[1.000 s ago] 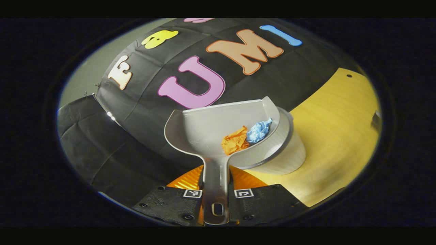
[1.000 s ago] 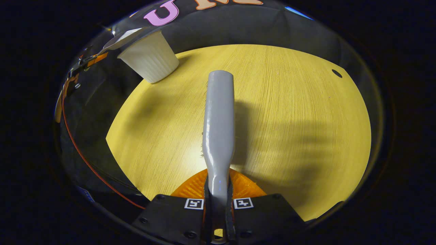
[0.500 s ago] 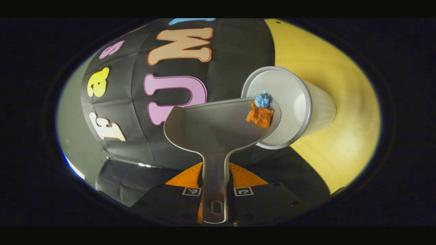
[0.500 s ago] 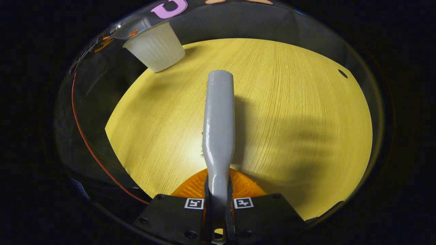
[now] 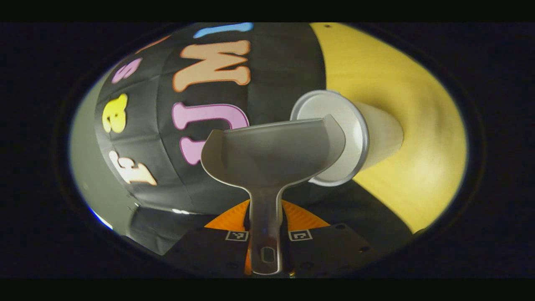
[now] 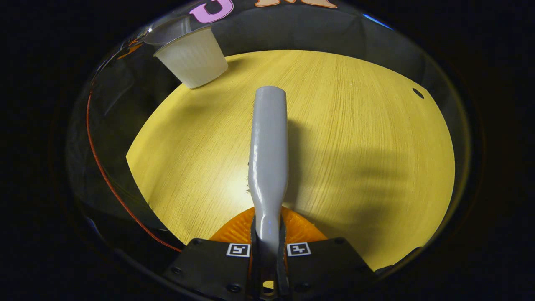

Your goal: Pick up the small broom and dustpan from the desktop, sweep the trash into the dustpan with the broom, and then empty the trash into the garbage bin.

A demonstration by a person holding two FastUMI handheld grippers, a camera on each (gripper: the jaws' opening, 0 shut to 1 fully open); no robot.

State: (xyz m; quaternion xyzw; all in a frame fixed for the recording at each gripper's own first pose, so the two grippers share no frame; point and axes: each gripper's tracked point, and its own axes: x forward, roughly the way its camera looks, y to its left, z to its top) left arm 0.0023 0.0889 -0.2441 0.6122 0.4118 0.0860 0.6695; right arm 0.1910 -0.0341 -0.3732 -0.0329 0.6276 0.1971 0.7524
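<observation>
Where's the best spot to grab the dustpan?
By its narrow flat handle, coming from behind the dustpan. The scoop is too wide and curved. The left tool grips it that way now, fingers either side, scoop pointing at the bin.

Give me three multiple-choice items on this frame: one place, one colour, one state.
1. Where is the dustpan held?
A. Flat on the table
B. Tipped at the bin's mouth
C. Under the broom

2. What colour is the table?
A. Yellow wood
B. White
C. Green

3. What lies in the dustpan's scoop?
A. Two paper balls
B. One paper ball
C. Nothing visible

Key:
1. B: in the left gripper view the scoop's edge overlaps the rim of the bin, with the handle clamped in the left claw.
2. A: the right gripper view shows yellow wood grain beneath the broom that the right claw grips.
3. C: the scoop's inside shows bare grey.
</observation>
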